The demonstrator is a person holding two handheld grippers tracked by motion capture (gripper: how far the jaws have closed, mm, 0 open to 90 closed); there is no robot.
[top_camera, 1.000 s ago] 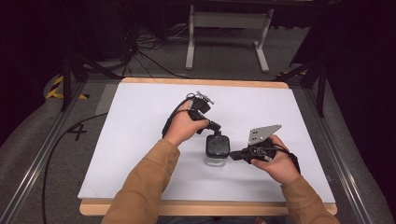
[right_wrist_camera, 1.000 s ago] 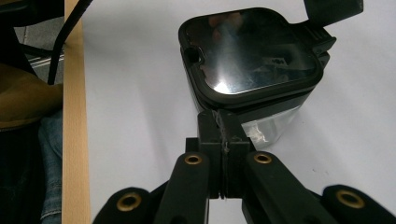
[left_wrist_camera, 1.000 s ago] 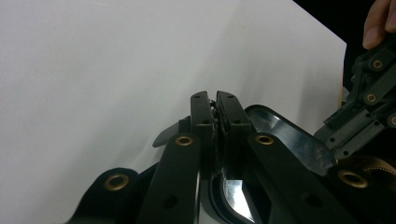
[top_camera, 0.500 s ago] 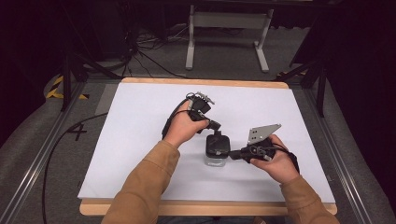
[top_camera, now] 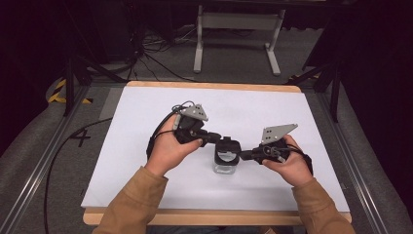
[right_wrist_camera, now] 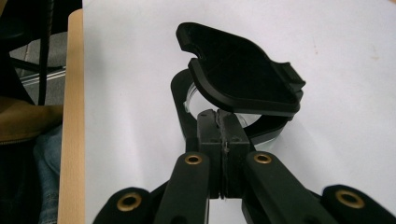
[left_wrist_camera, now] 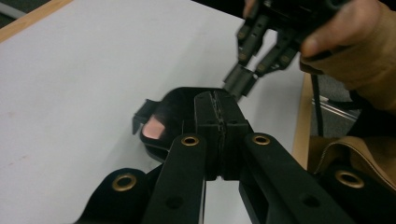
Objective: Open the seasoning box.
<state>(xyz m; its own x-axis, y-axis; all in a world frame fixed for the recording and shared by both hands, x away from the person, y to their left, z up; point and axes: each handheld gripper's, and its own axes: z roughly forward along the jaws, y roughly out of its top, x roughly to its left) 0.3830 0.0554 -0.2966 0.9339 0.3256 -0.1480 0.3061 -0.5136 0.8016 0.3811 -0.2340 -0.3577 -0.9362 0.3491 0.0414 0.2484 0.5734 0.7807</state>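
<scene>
The jar (top_camera: 226,163) gets steadied by the right tool (top_camera: 245,155), pinched on its rim, so the flip lid (top_camera: 228,144) can be pried up by the left tool (top_camera: 217,140), pressed together.

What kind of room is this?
Probably a lab or workshop for recordings. A white table stands among loose cables on a grey floor, with a metal stand behind, and dark surroundings.
</scene>
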